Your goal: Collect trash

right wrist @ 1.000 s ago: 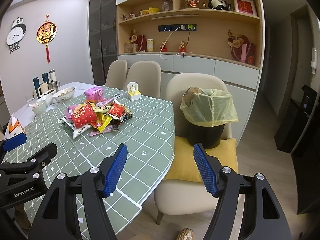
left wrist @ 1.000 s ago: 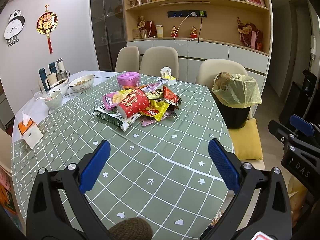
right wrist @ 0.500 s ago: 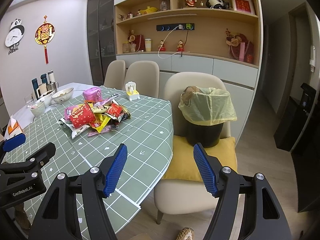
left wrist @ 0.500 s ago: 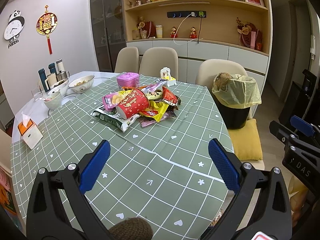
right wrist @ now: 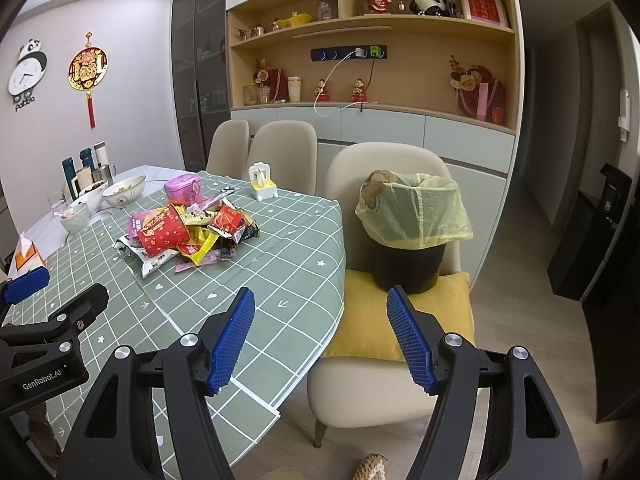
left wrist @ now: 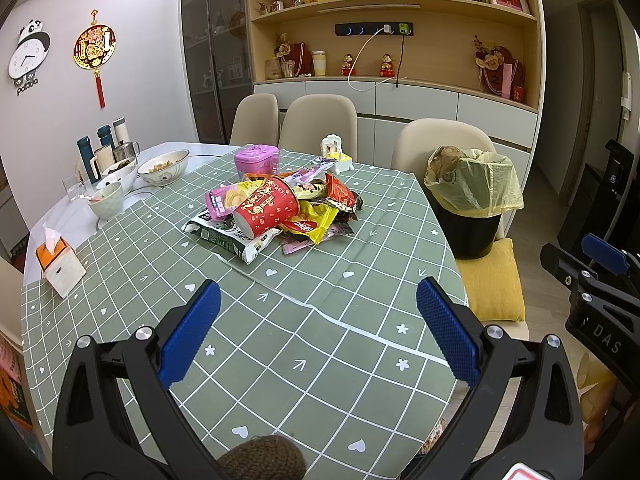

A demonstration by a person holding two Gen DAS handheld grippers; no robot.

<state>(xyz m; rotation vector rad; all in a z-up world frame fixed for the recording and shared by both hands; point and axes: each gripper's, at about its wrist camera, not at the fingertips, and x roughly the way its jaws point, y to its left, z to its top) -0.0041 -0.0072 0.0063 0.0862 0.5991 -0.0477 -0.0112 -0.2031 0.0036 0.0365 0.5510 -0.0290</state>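
Observation:
A pile of snack wrappers with a red paper cup point(left wrist: 266, 210) on its side lies mid-table on the green checked cloth; it also shows in the right wrist view point(right wrist: 164, 234). A black bin with a yellow liner point(left wrist: 472, 200) stands on a yellow cushion on a chair at the table's right point(right wrist: 410, 220). My left gripper point(left wrist: 318, 332) is open and empty above the near table, short of the pile. My right gripper point(right wrist: 320, 336) is open and empty over the table's right edge, in front of the bin.
Bowls and cups point(left wrist: 162, 166) and flasks point(left wrist: 104, 146) stand at the far left. A tissue box point(left wrist: 60, 264) sits at the left edge. A pink box point(left wrist: 256, 160) and a white-yellow holder point(left wrist: 336, 154) stand behind the pile. Beige chairs ring the table.
The right wrist view has crept slightly forward and left toward the table and bin. The left gripper has barely moved. Both stay open.

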